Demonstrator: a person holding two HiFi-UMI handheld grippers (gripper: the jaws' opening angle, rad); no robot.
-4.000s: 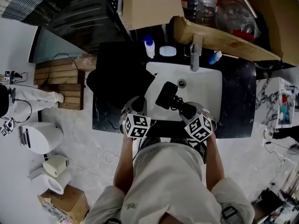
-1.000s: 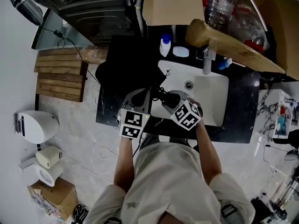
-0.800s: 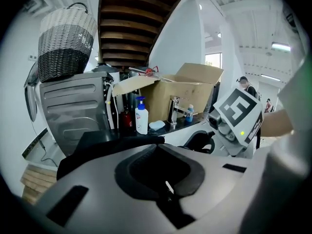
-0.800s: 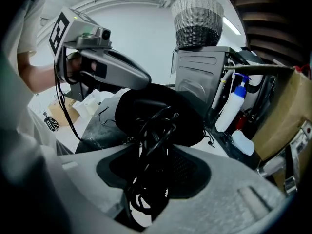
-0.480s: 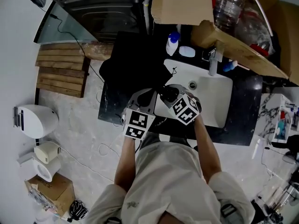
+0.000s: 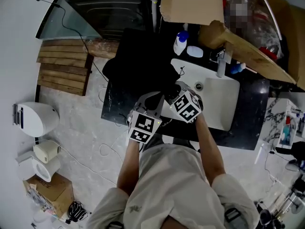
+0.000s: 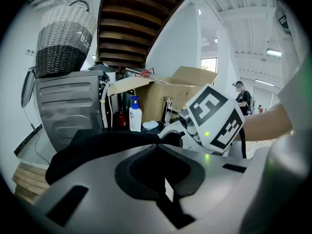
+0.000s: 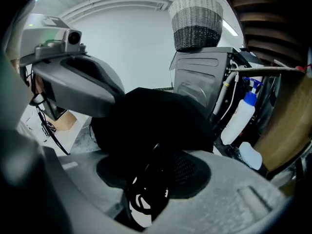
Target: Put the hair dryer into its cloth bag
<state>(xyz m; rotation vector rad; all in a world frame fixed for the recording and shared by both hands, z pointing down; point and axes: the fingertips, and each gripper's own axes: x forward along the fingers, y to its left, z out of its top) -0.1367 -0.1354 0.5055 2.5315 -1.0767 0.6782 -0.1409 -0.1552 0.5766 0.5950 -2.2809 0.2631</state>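
The black cloth bag lies crumpled on the dark counter, left of the white sink. My left gripper is at the bag's near edge. In the left gripper view its jaws are closed on black cloth, so the left gripper is shut on the bag. My right gripper is shut on the black hair dryer, held over the sink's left rim right by the bag. In the right gripper view the hair dryer's mesh end and looped cord sit between the jaws of the right gripper, with the bag directly ahead.
A white pump bottle, a pale soap dish and the faucet stand behind the sink. A cardboard box overhangs the back. A grey appliance topped by a wicker basket stands behind the bag. Wooden slats lie on the floor at left.
My right gripper has carried the hair dryer leftward from over the sink to the bag's edge. The left gripper has stayed at the bag.
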